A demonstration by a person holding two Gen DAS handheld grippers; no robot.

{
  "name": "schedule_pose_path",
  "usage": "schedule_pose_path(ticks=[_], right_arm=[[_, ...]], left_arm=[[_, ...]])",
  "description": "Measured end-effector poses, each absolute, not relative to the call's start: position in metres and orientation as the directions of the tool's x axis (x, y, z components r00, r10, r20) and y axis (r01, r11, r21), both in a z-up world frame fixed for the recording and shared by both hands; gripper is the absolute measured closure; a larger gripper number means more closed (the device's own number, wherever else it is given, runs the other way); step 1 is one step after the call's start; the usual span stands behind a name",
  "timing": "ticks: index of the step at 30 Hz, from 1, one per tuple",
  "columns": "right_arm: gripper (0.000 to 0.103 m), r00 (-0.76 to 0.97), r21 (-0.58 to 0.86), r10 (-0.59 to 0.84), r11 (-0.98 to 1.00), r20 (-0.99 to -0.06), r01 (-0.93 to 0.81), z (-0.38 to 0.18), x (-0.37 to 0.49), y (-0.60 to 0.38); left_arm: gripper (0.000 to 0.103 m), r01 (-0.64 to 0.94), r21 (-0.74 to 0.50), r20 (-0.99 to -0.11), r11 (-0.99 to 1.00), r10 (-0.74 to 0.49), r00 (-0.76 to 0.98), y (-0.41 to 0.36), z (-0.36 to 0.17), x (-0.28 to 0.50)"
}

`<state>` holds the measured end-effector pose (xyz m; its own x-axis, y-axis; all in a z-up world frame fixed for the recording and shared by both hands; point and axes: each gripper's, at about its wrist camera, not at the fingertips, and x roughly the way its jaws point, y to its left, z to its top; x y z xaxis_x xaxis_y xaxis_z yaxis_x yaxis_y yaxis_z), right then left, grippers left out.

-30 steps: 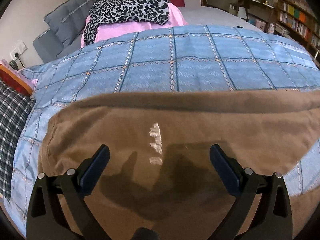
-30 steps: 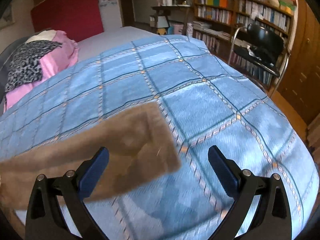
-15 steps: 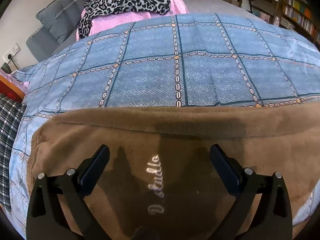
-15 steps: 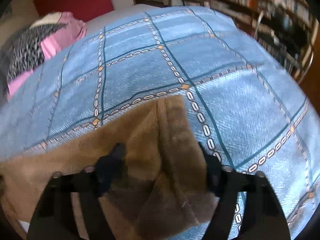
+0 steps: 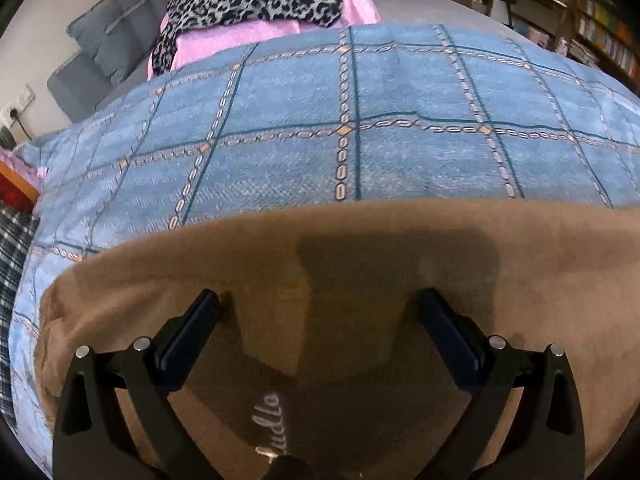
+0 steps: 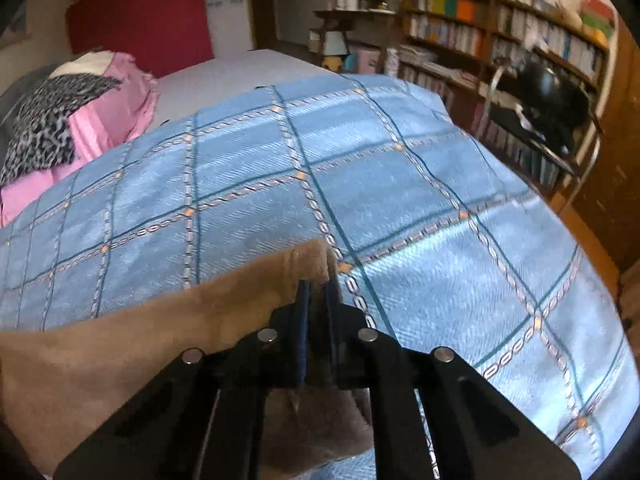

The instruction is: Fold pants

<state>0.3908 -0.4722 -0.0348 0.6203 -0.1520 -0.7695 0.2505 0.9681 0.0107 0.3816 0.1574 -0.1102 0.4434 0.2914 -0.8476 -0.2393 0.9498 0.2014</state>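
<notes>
Left wrist: left tongs (image 5: 318,312) apart, poised over brown fleece pants (image 5: 360,264) spread on the blue checked bedspread (image 5: 360,120); tip contact unclear.
Right wrist: right tongs (image 6: 316,292), just closing, clamped on the pants' leg end (image 6: 304,260).

Bare blue bedspread (image 5: 400,92) beyond pants (image 5: 360,240)

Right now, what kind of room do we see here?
Most likely a bedroom that also holds books: brown pants lie on a bed's blue checked bedspread, pillows lean at its head, and a bookshelf lines the wall.
</notes>
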Motion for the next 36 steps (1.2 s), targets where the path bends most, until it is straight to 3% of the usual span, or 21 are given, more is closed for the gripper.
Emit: schedule_pose_path(ticks=[1,3,11,12,13,14,16,20,22,25,28,29,30,36], right_arm=[[0.079,0.613,0.027,-0.151,0.962,-0.776,0.272,-0.039,0.391,-0.478],[0.024,0.616,0.066,-0.142,0.951,-0.775,0.301,-0.043,0.389,-0.489],[0.023,0.603,0.274,0.09,0.936,-0.793,0.221,-0.059,0.412,-0.503],[0.029,0.589,0.284,0.117,0.938,-0.8,0.2,-0.063,0.415,-0.5],[0.042,0.567,0.286,0.14,0.942,-0.812,0.176,-0.07,0.419,-0.495],[0.074,0.542,0.248,0.116,0.952,-0.832,0.177,-0.076,0.422,-0.49],[0.09,0.548,0.194,0.066,0.964,-0.834,0.18,-0.076,0.423,-0.481],[0.092,0.626,0.049,-0.098,0.976,-0.773,0.213,-0.051,0.421,-0.468],[0.092,0.643,0.044,-0.123,0.97,-0.756,0.238,-0.044,0.422,-0.468],[0.091,0.569,0.022,-0.127,0.969,-0.812,0.248,-0.067,0.434,-0.469],[0.073,0.563,-0.084,-0.201,0.97,-0.802,0.226,-0.081,0.431,-0.464],[0.051,0.566,-0.103,-0.231,0.963,-0.791,0.249,-0.078,0.428,-0.464],[0.038,0.567,-0.093,-0.238,0.957,-0.789,0.273,-0.075,0.423,-0.467],[0.032,0.612,-0.038,-0.192,0.966,-0.767,0.256,-0.041,0.388,-0.47]], left_arm=[[0.002,-0.246,0.184,-0.853,0.952,0.279,0.441,0.16,-0.112,0.382],[0.002,-0.255,0.157,-0.858,0.954,0.26,0.442,0.165,-0.113,0.383],[0.002,-0.269,0.157,-0.856,0.95,0.267,0.443,0.167,-0.114,0.386],[0.002,-0.272,0.155,-0.857,0.95,0.267,0.442,0.167,-0.114,0.387],[0.002,-0.275,0.153,-0.857,0.949,0.266,0.441,0.168,-0.114,0.388],[0.002,-0.277,0.152,-0.858,0.949,0.266,0.439,0.169,-0.113,0.39],[0.002,-0.28,0.154,-0.859,0.948,0.268,0.436,0.169,-0.113,0.394],[0.002,-0.274,0.169,-0.851,0.947,0.281,0.445,0.167,-0.112,0.408],[0.002,-0.277,0.171,-0.846,0.946,0.285,0.451,0.166,-0.114,0.416],[0.002,-0.281,0.177,-0.844,0.943,0.292,0.449,0.167,-0.124,0.429],[0.002,-0.283,0.157,-0.845,0.946,0.277,0.457,0.17,-0.122,0.429],[0.002,-0.281,0.144,-0.849,0.949,0.265,0.458,0.172,-0.119,0.426],[0.002,-0.28,0.138,-0.851,0.95,0.258,0.457,0.174,-0.117,0.424],[0.002,-0.313,0.118,-0.838,0.942,0.264,0.477,0.191,-0.092,0.393]])
